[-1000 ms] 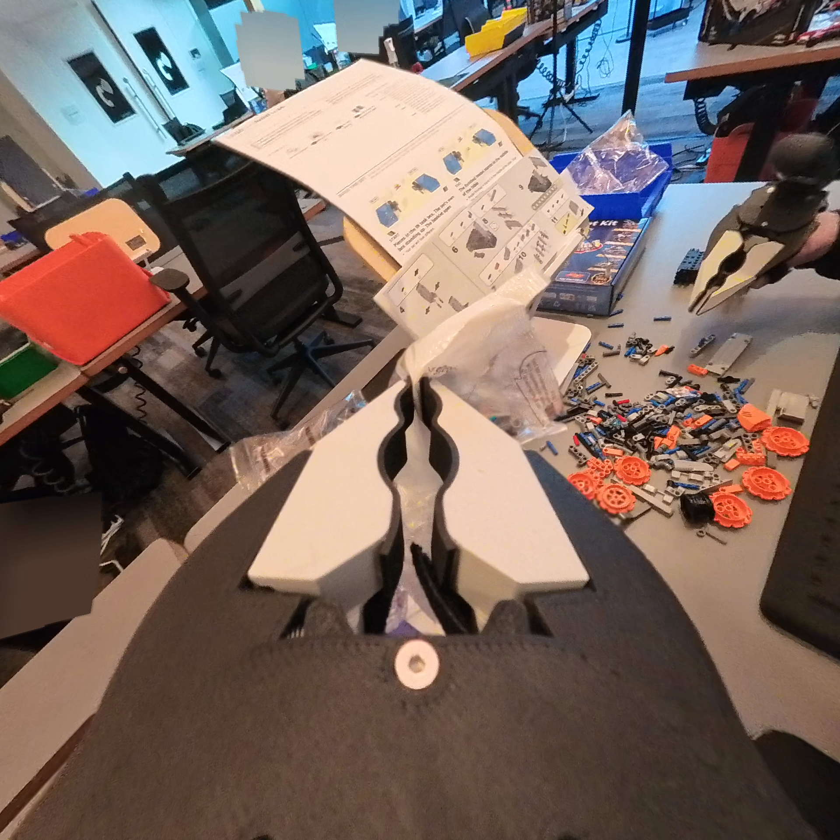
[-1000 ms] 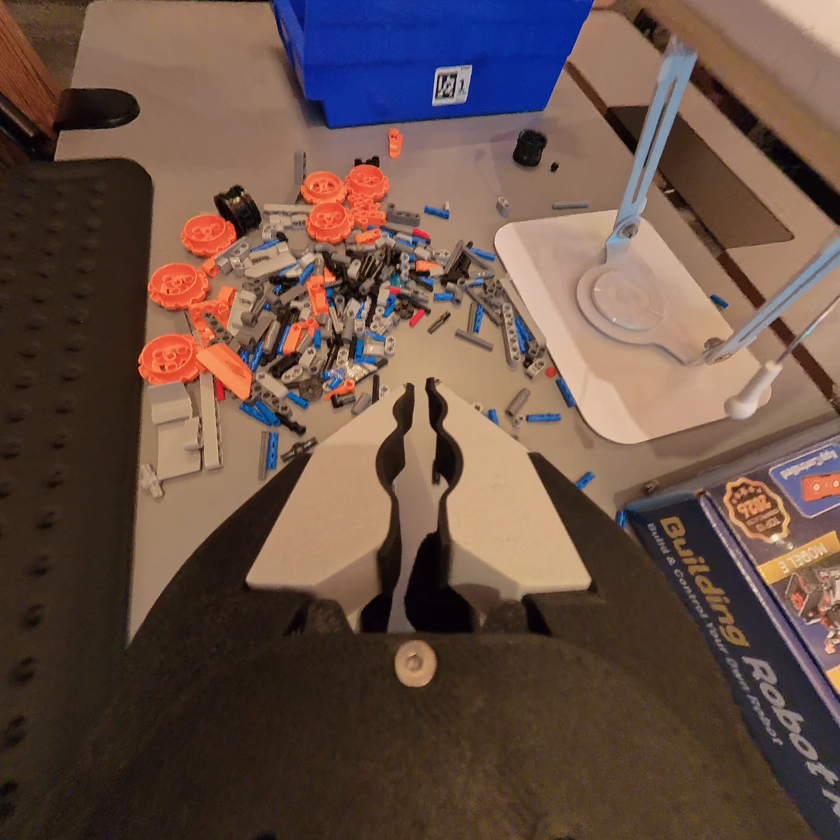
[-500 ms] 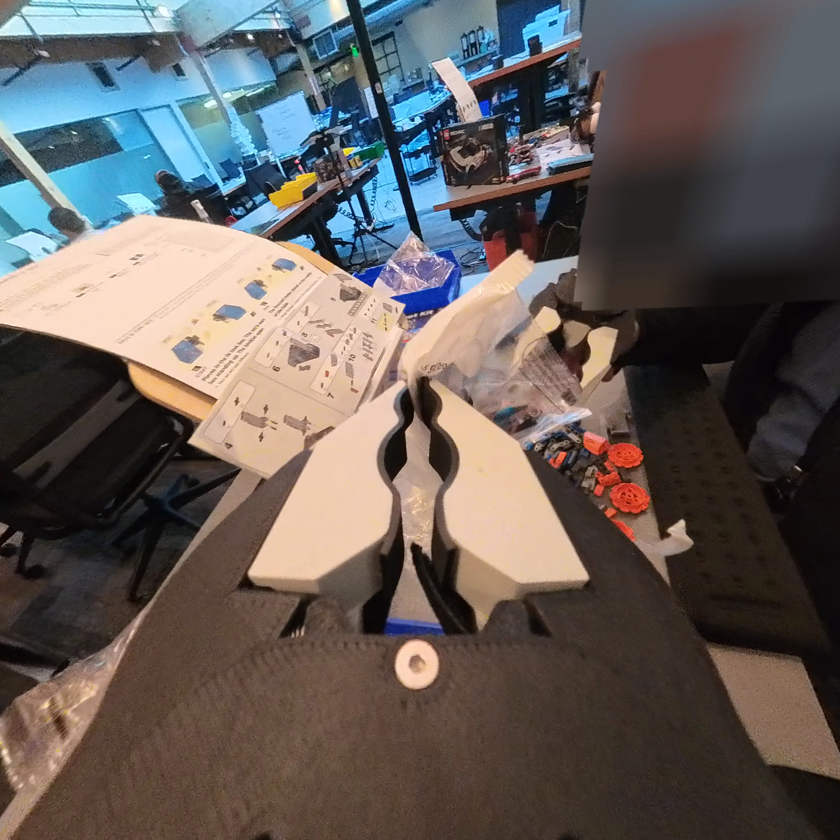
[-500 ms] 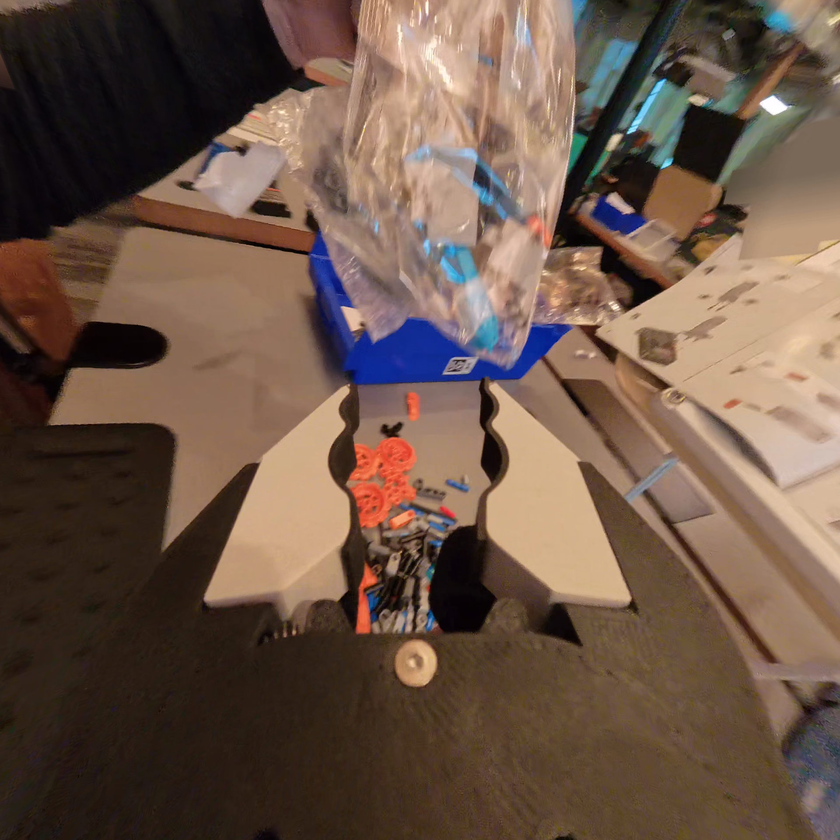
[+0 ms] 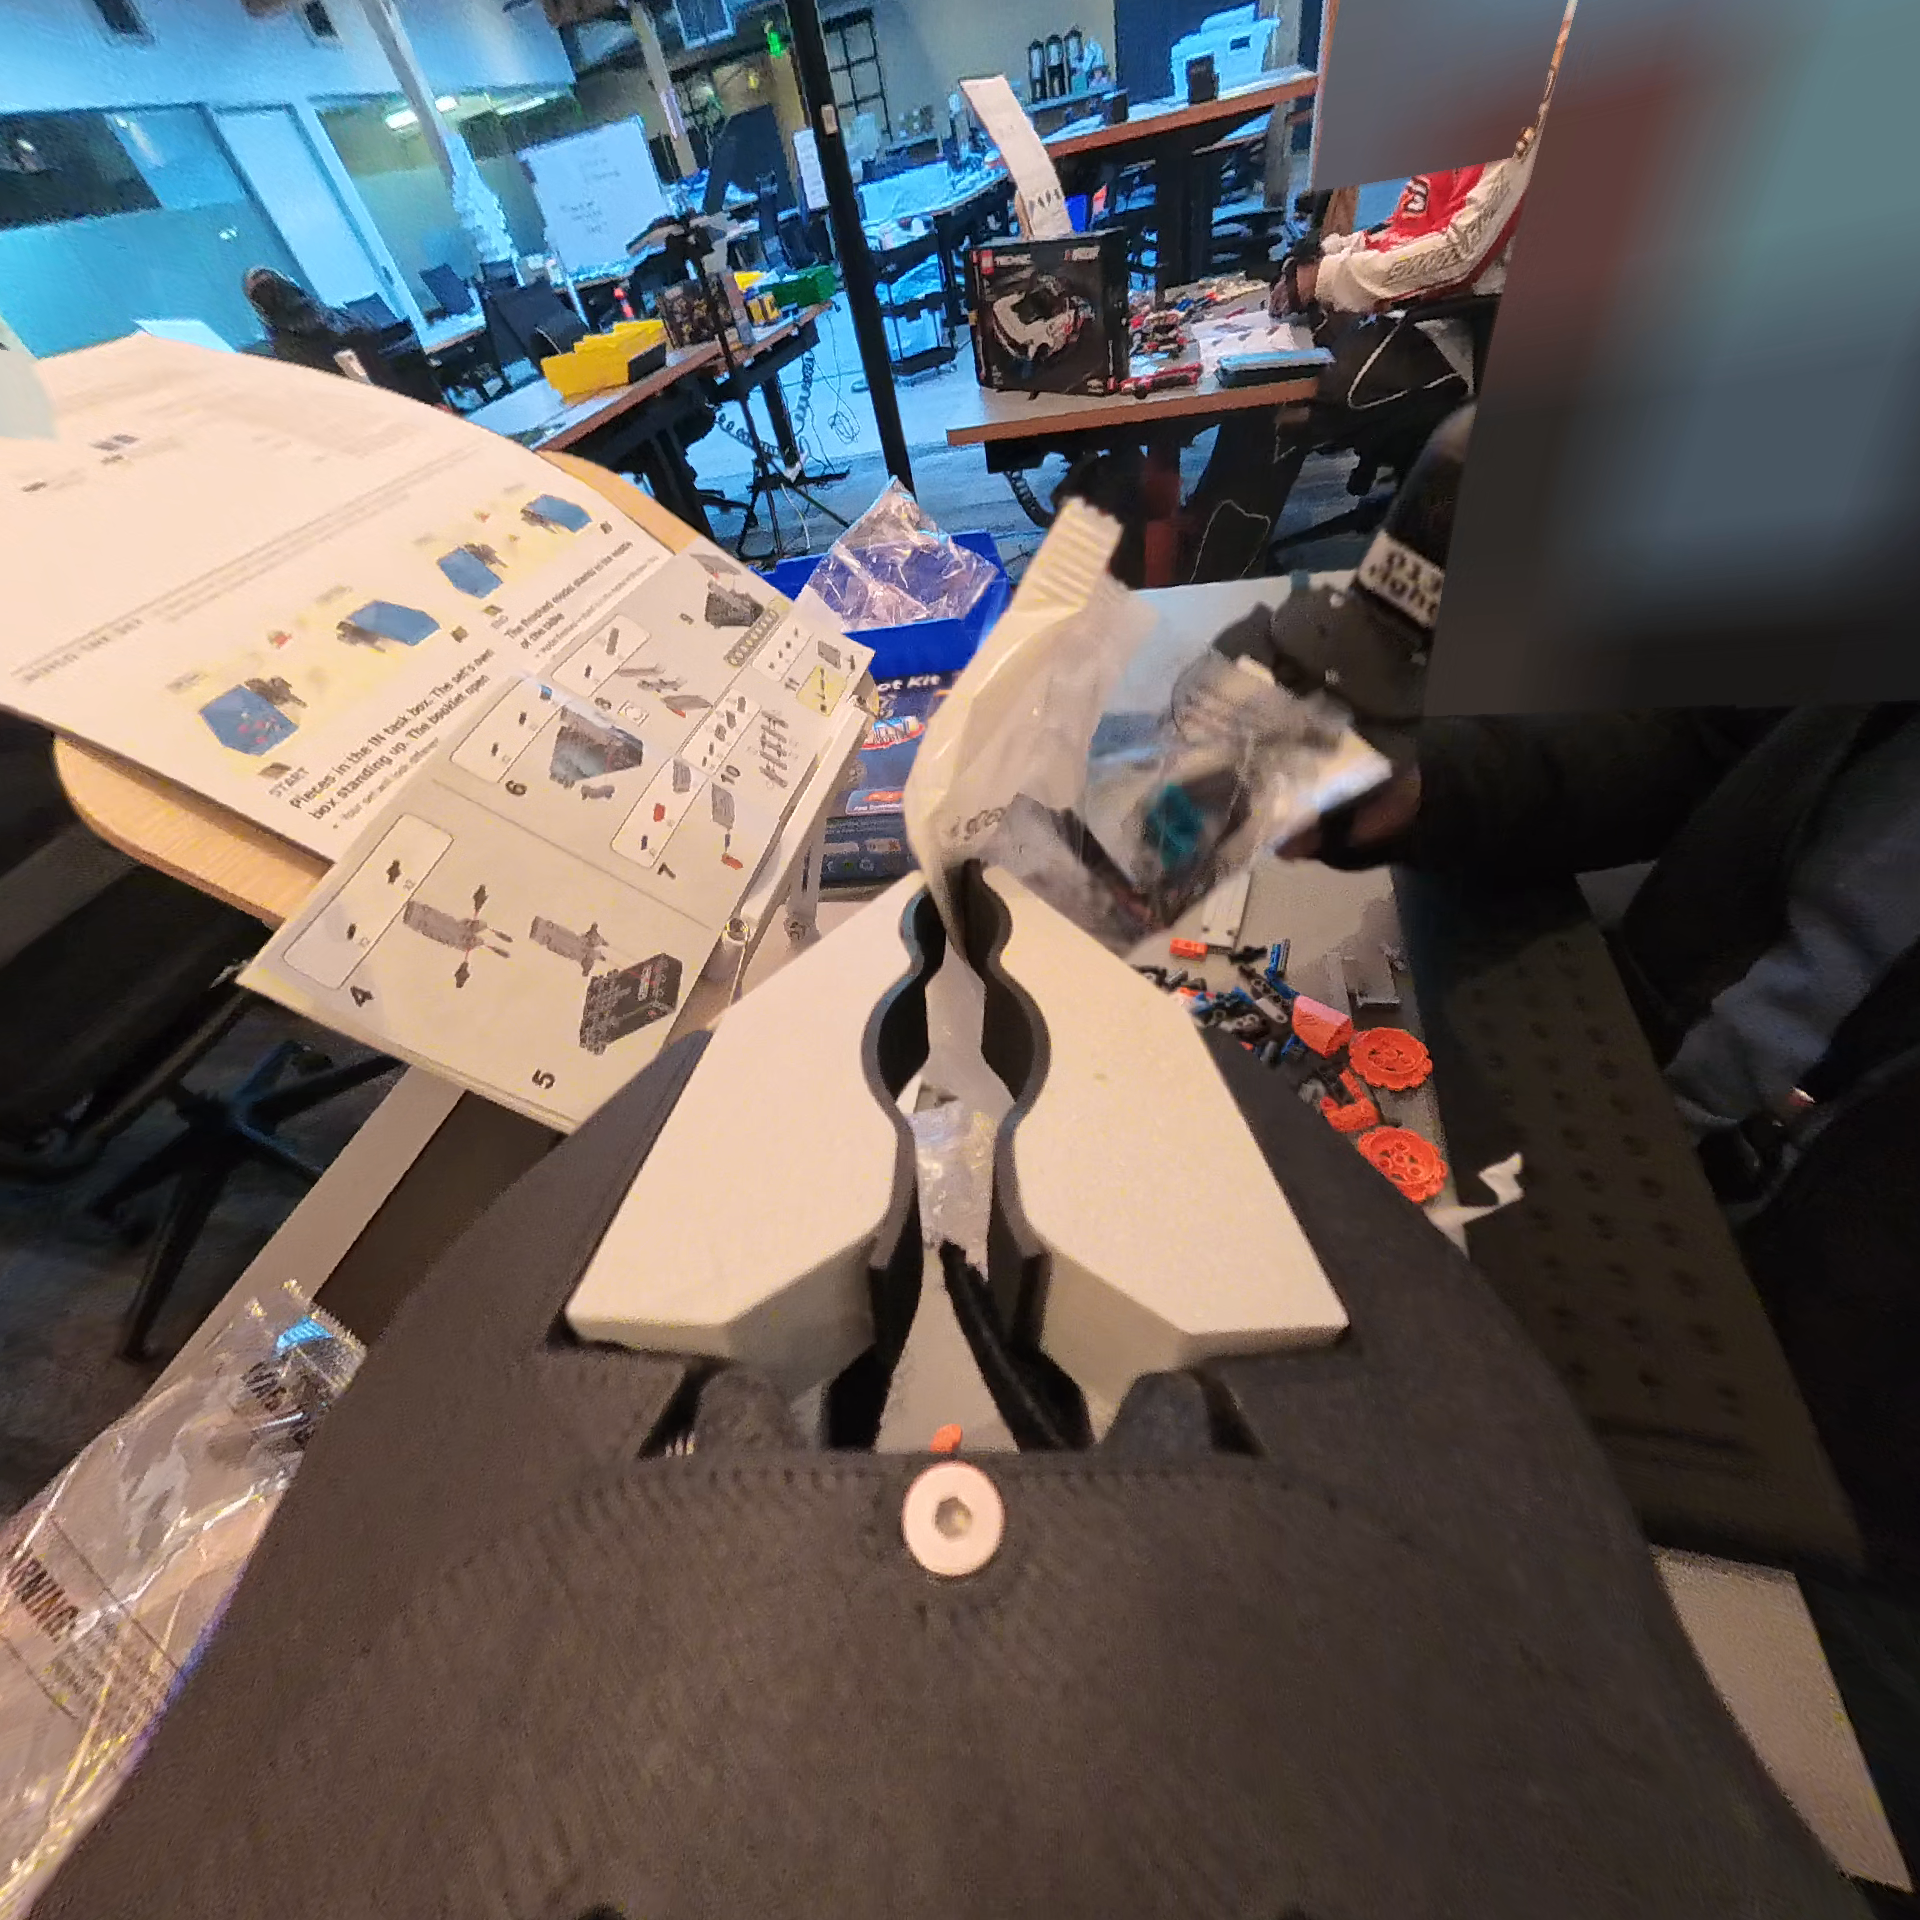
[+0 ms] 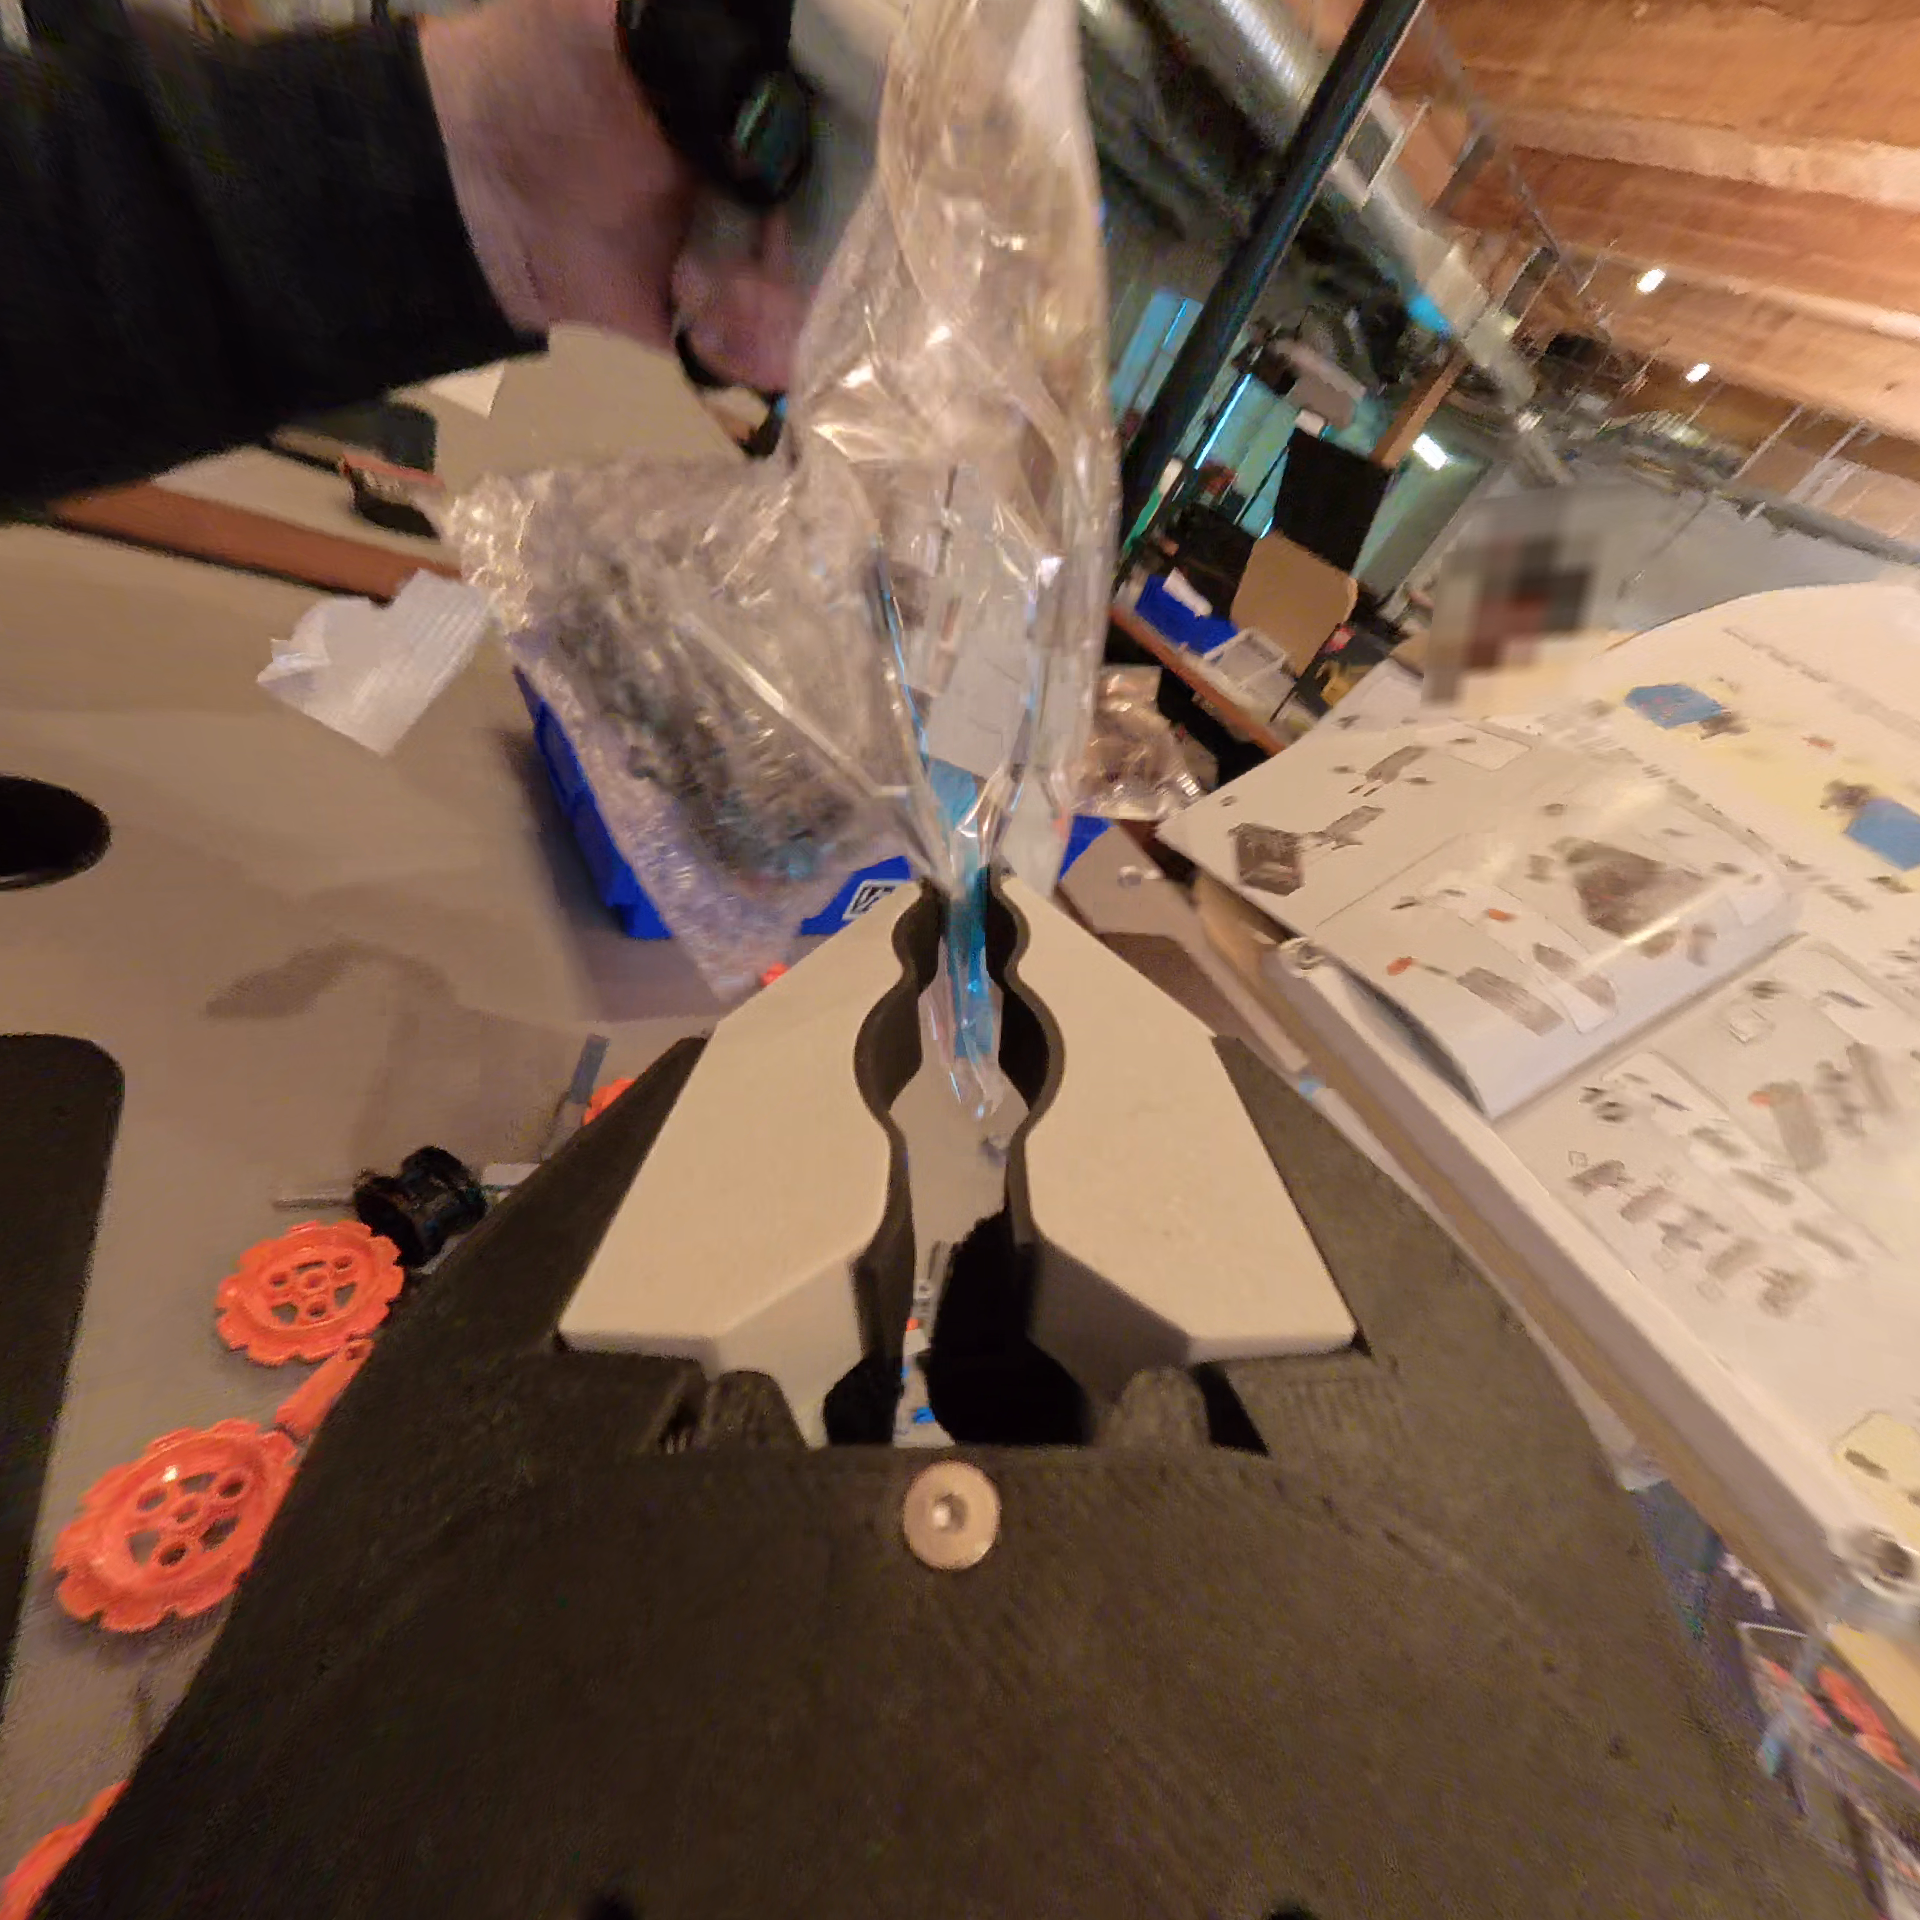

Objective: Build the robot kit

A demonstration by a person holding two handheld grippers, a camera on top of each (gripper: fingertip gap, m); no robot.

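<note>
**A:** Left wrist view: what do the left tongs (image 5: 961, 904) hold?

**B:** They are clamped on the clear plastic bag (image 5: 1049, 758), which rises toward 1 o'clock. The far tongs meet the bag at 2 o'clock, blurred. The instruction sheets (image 5: 499, 790) lie at 10 o'clock and the orange gears (image 5: 1392, 1060) on the worktop (image 5: 1299, 914) at 3 o'clock.

**A:** Right wrist view?

**B:** The right tongs (image 6: 961, 904) are pressed together on the bag's lower corner (image 6: 966, 997). The bag (image 6: 894, 582) hangs at 12 o'clock, the blue bin (image 6: 592, 821) behind it.

**A:** Handling advice?

**B:** Grip film only, not the parts inside. Keep both grips firm and the bag above the worktop.
</note>
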